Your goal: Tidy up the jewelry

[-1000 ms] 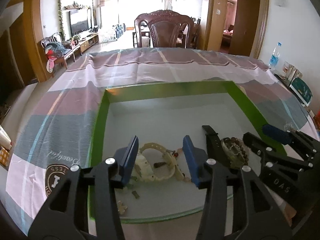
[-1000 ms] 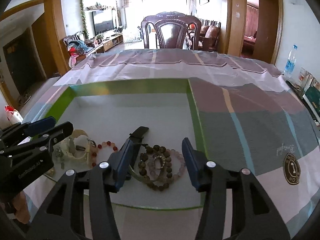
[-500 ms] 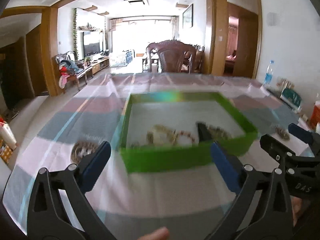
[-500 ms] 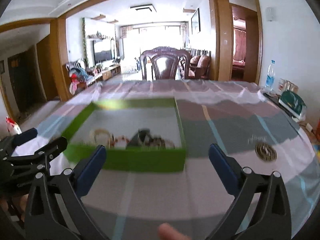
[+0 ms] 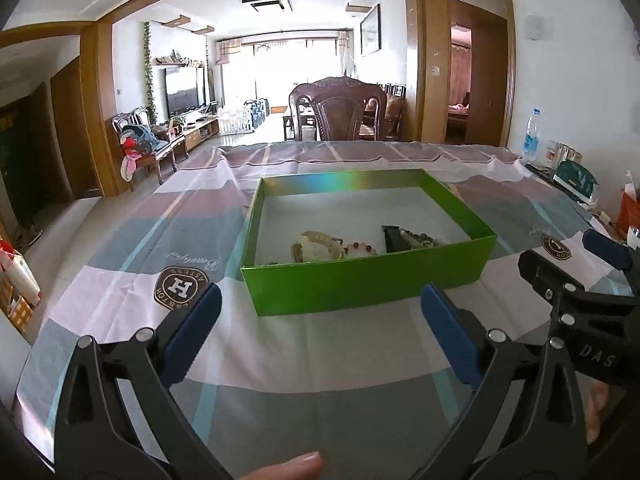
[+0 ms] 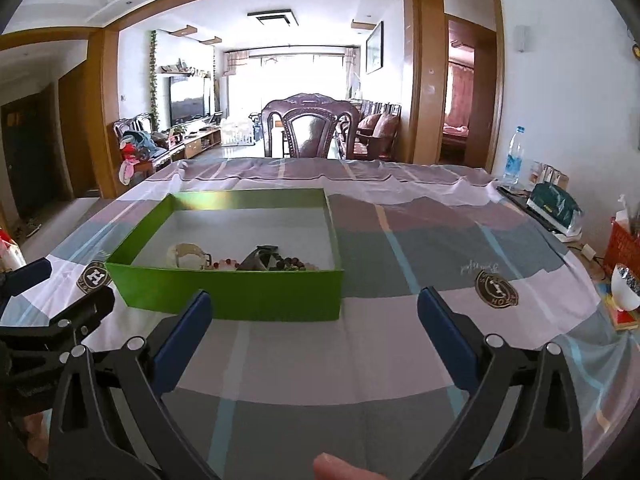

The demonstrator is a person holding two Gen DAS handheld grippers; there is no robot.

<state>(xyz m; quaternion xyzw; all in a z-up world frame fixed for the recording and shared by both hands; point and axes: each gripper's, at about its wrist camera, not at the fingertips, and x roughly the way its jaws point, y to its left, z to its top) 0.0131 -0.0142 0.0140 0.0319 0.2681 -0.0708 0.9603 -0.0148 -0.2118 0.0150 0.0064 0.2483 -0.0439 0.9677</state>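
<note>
Partly hidden behind the near wall of the green box (image 5: 364, 284): the jewelry (image 5: 340, 244), a heap of cream bracelet, reddish beads, dark strap and dark bead strings at the front of the box floor; single pieces hard to tell apart. Seen from the right wrist, same heap (image 6: 248, 261) cut off low by that wall. Left gripper (image 5: 320, 328) spread wide and empty above the striped tablecloth (image 5: 320, 412), short of the box. Right gripper (image 6: 314, 330) likewise spread wide, holding nothing, near the box's right front corner. Beyond the table, a dark wooden chair (image 5: 338, 110); at the right edge, a water bottle (image 6: 513, 158) and a red basket (image 6: 622, 250).
</note>
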